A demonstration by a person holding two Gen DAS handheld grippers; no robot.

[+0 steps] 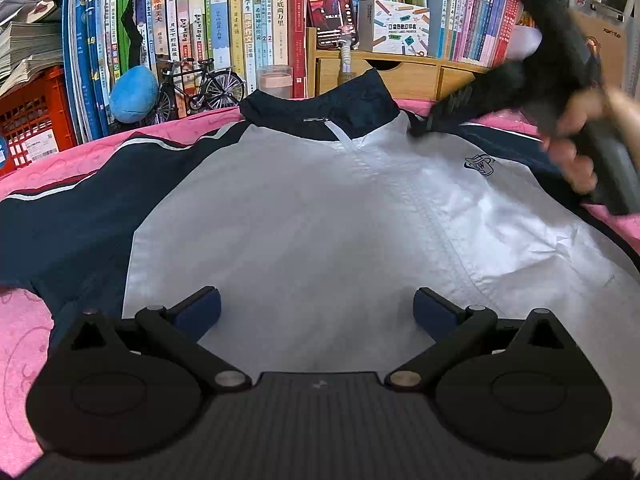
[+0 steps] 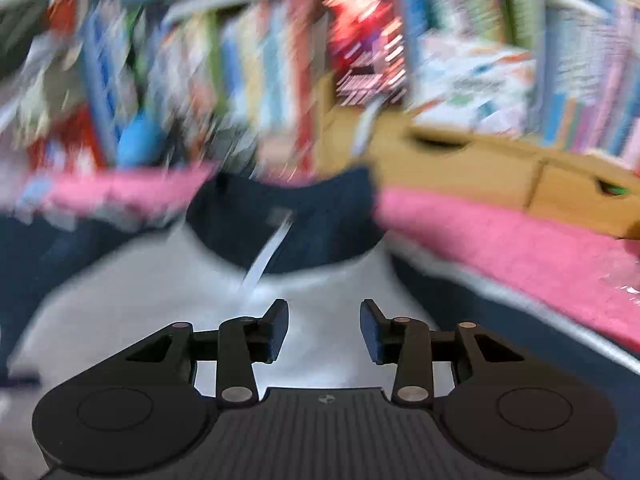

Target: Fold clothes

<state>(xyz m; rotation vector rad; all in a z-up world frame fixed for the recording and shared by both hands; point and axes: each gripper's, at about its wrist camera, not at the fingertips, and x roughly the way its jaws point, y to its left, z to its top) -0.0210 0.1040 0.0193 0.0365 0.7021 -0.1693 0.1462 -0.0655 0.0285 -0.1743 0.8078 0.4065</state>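
A white jacket [image 1: 320, 220] with navy sleeves and a navy collar [image 1: 320, 108] lies flat, front up and zipped, on a pink cover [image 1: 24, 340]. My left gripper [image 1: 317, 312] hovers low over the jacket's lower front, its jaws wide apart and empty. In the left wrist view my right gripper [image 1: 424, 128], blurred and held by a hand [image 1: 572, 152], reaches the jacket's right shoulder beside the collar. The blurred right wrist view shows the right gripper [image 2: 324, 328] over the white chest [image 2: 160, 300] just below the collar [image 2: 288, 216], with a gap between its pads and nothing in it.
Behind the pink cover [image 2: 520, 248] stands a packed bookshelf [image 1: 248, 20]. A wooden drawer box [image 1: 400, 72], a model bicycle [image 1: 204, 84], a blue plush [image 1: 134, 94], a clear cup [image 1: 276, 80] and a red crate [image 1: 32, 116] line the far edge.
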